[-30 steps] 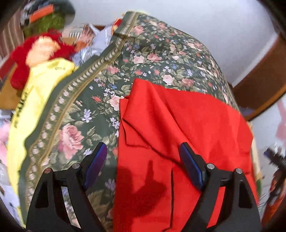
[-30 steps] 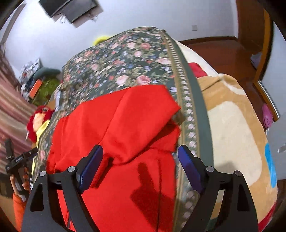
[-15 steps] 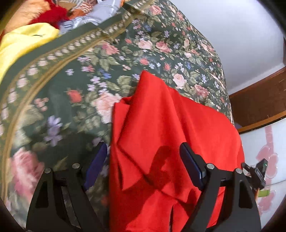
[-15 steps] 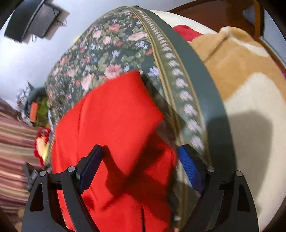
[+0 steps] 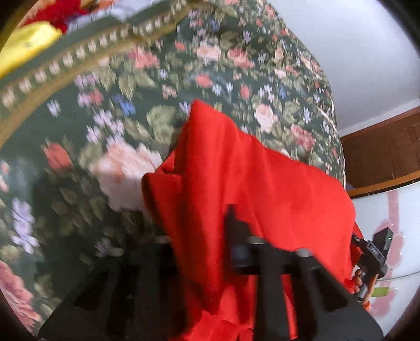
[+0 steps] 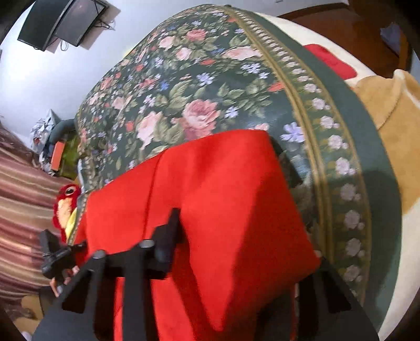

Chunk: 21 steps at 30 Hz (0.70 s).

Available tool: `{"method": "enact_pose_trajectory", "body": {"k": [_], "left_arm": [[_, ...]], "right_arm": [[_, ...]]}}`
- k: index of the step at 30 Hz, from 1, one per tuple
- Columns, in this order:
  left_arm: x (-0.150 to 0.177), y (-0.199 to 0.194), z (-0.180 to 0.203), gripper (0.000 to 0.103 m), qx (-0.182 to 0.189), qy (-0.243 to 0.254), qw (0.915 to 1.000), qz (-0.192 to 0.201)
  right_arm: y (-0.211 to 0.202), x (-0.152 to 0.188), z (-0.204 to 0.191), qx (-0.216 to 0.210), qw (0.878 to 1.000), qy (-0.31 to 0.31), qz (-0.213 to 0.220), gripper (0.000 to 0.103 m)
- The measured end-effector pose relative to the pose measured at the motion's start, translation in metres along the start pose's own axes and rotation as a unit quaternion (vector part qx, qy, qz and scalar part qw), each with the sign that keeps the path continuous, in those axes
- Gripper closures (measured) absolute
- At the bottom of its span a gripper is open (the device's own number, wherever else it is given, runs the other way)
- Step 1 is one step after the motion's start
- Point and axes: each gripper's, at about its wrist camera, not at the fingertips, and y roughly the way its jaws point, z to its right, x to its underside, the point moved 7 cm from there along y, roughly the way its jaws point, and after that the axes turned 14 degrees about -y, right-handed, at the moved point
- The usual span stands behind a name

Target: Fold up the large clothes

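Your left gripper (image 5: 202, 236) is closing its fingers on a fold of the red garment (image 5: 249, 183), lying mid-frame on the floral bedspread (image 5: 157, 78). Only your right gripper's (image 6: 236, 249) view is showing the wall television (image 6: 63, 23) upper left; its fingers are closing on the garment too.

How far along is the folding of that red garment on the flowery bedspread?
Early to midway. Done: the red garment lies on the floral bedspread with layers already doubled over. In hand: the left tool and right tool are each closing on its near edge, cloth between the jaws. Left: lifting that edge over for further folds and flattening.
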Motion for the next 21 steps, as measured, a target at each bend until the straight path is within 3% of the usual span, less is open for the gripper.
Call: {"method": "enact_pose_trajectory", "body": {"k": [6,13,18,21], "left_arm": [[0.004,-0.032,0.021,0.093,-0.021,0.041,0.9971,0.06],[-0.008,-0.089,0.072,0.093,-0.033,0.096,0.9836,0.149],[-0.029,-0.09,0.093,0.093,-0.055,0.122,0.9748,0.179],[-0.047,-0.075,0.093,0.093,-0.069,0.12,0.9746,0.176]], "right_arm": [[-0.024,-0.02,-0.018,0.01,0.998,-0.048,0.03,0.084],[-0.033,-0.061,-0.045,0.026,0.993,-0.095,0.07,0.085],[-0.02,-0.094,-0.06,0.045,0.987,-0.119,0.094,0.085],[-0.007,-0.108,-0.058,0.058,0.985,-0.13,0.096,0.085]]}}
